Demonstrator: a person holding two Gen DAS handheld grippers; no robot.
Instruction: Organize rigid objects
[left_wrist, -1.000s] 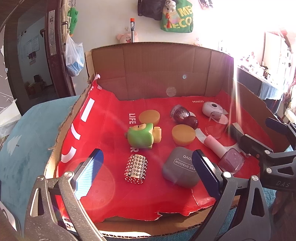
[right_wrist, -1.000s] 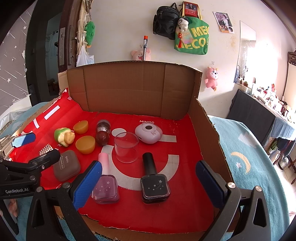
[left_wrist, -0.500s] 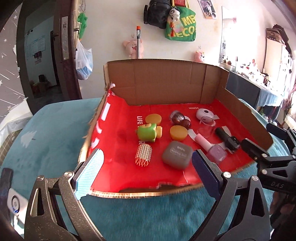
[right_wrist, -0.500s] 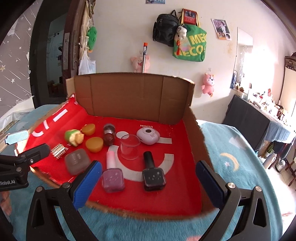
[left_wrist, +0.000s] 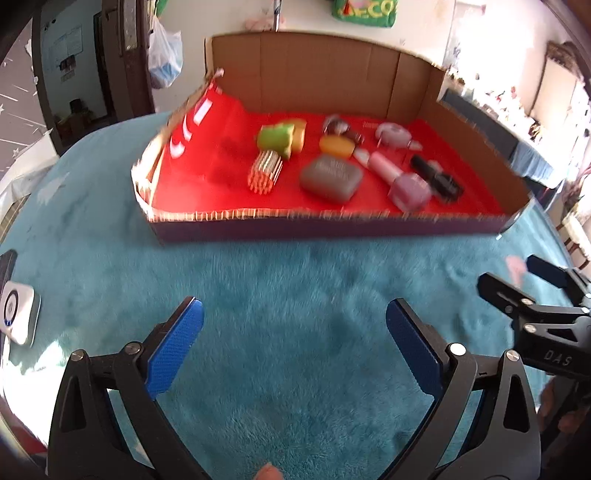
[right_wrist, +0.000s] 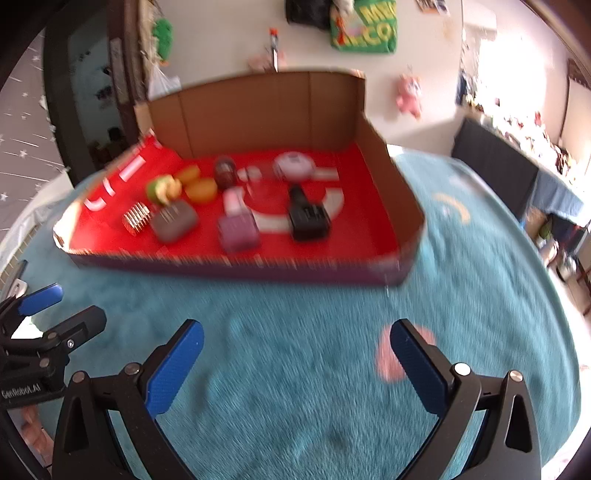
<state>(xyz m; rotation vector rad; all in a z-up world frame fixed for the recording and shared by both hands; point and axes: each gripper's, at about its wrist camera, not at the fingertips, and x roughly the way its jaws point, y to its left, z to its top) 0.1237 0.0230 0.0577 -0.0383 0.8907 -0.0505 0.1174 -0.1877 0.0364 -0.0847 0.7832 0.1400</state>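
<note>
Jaws wide, empty; both grippers withdrawn from box (left_wrist: 332, 223).

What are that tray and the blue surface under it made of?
The tray looks like matte corrugated cardboard: brown walls, ragged fluted front edge, red printed lining. The blue surface seems a plush fabric, perhaps a fleece blanket; its nap shows fuzzy fibres.
</note>
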